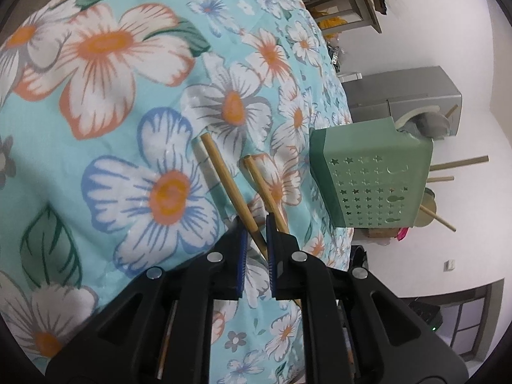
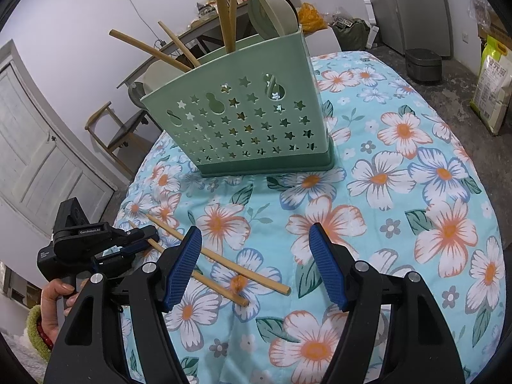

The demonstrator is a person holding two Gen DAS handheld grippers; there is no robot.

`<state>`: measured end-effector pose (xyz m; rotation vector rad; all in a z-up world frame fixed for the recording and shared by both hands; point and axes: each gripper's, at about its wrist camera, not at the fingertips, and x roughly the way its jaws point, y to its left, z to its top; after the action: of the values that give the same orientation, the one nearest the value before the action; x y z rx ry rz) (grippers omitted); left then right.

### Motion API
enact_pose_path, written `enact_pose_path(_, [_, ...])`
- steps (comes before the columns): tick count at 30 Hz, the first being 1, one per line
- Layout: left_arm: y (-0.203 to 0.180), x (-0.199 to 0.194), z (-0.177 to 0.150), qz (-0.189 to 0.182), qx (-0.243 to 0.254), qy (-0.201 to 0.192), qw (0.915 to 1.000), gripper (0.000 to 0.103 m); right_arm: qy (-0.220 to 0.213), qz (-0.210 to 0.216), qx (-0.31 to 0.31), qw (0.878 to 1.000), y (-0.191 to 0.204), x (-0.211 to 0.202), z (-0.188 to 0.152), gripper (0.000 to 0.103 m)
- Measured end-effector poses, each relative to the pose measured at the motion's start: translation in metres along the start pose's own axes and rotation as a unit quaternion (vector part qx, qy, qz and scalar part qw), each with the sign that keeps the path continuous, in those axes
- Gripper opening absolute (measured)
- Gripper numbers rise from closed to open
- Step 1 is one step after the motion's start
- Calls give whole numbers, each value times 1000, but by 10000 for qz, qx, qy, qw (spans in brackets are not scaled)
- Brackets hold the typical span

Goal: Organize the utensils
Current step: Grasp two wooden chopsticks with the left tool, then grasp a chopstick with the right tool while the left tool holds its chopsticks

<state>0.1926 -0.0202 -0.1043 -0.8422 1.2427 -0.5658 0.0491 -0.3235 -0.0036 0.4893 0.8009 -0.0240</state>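
While the right gripper (image 2: 256,265) hangs unclenched, the left gripper (image 1: 256,240) clamps two chopsticks (image 1: 220,176), long axes pointing toward 11 o'clock.

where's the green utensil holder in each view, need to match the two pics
Left wrist view: the green utensil holder sits right of centre, at the tablecloth's edge, beyond the left gripper.
Right wrist view: it stands at upper centre, chopsticks sticking out of its top.
Shared landmark: the pair of chopsticks lying on the floral tablecloth.
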Motion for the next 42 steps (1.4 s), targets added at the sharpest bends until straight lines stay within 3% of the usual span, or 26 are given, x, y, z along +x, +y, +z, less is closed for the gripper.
enact_pose_path(8, [-3, -18, 4, 242, 450, -98, 9986, 11, -26, 77, -539, 9985, 16, -2, 11, 63])
enact_pose_path(13, [-2, -32, 8, 435, 700, -144, 9965, 12, 305, 612, -1284, 9894, 47, 16, 23, 51])
enact_pose_path(18, [5, -42, 10, 448, 747, -127, 9961, 13, 1084, 963, -2209, 9645, 94, 60, 23, 35])
enact_pose_path(25, [10, -43, 8, 420, 739, -87, 9963, 13, 1668, 1041, -3110, 9299, 141, 110, 16, 30])
enact_pose_path(30, [11, -43, 7, 410, 731, -80, 9965, 13, 1988, 825, -3499, 9117, 154, 136, 5, 24])
enact_pose_path(36, [12, -42, 7, 405, 717, -74, 9966, 13, 2008, 764, -3609, 9075, 158, 144, 2, 14])
enact_pose_path(39, [12, -42, 7, 411, 717, -70, 9966, 13, 1907, 756, -3595, 9103, 160, 143, 4, 7])
enact_pose_path(42, [13, -41, 7, 406, 716, -71, 9966, 13, 1708, 706, -3565, 9158, 159, 133, 10, 7])
